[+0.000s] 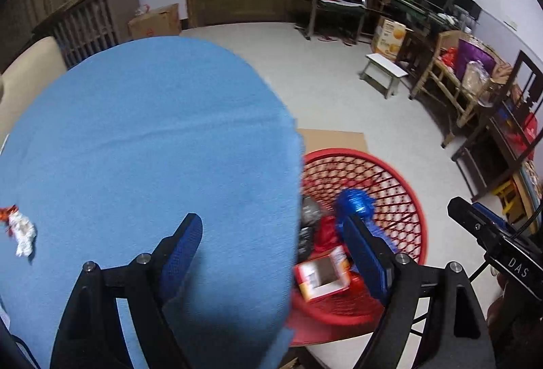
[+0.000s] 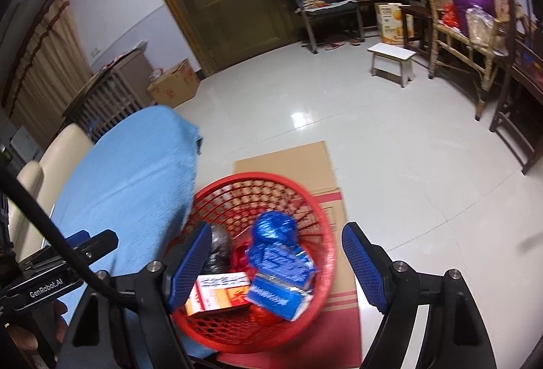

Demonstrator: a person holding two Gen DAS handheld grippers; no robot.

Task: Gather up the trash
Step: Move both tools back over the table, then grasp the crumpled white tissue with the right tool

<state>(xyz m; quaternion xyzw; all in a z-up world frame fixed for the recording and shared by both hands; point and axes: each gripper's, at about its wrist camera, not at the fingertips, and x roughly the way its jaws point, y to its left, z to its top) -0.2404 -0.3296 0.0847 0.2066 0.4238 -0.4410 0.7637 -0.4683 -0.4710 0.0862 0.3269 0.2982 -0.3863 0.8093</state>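
With both your left hand-held gripper point(image 1: 276, 253) and right hand-held gripper point(image 2: 276, 262) spread and empty by the red basket point(image 2: 325, 253) of trash, you seem between pickups, so next reach for the crumpled wrapper point(image 1: 21, 231) lying on the tabletop point(image 1: 152, 131).

The blue tablecloth point(image 1: 142, 138) hides the near-left part of the red basket point(image 1: 400, 172). The grey wad point(image 2: 219, 243) inside is too blurred to tell. The white wrapper point(image 1: 22, 233) is small and unclear.
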